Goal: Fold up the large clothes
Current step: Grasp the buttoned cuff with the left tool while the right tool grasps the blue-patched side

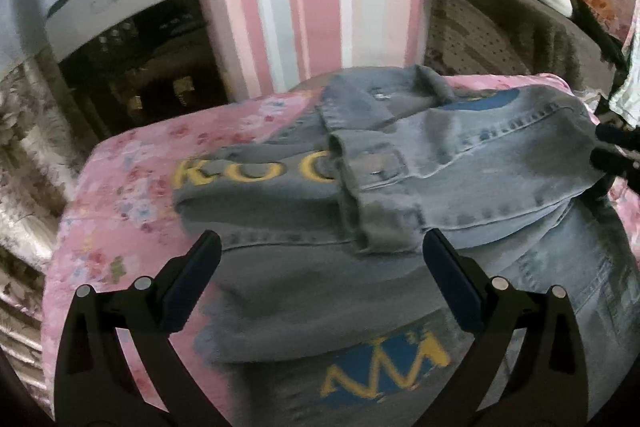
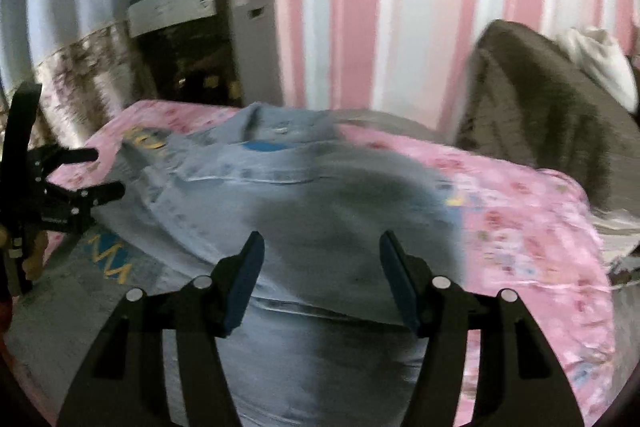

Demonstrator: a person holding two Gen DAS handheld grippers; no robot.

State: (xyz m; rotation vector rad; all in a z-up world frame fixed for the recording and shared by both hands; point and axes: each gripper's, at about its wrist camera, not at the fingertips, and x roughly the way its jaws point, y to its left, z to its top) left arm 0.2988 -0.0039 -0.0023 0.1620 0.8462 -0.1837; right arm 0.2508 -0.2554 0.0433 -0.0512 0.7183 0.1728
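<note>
The denim jacket (image 1: 460, 163) lies partly folded on the pink floral bed cover (image 1: 132, 163), sleeves laid across its body. My left hand-held gripper (image 1: 320, 279) hovers above its near hem, jaws spread, holding nothing. My right hand-held gripper (image 2: 322, 275) hangs over the jacket's right side, jaws apart and empty.

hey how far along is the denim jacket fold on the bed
Partly done: the denim jacket lies on the pink floral bedspread with one sleeve folded across it. Nothing is in hand; the left gripper and right gripper are open. The lower body remains unfolded.
</note>
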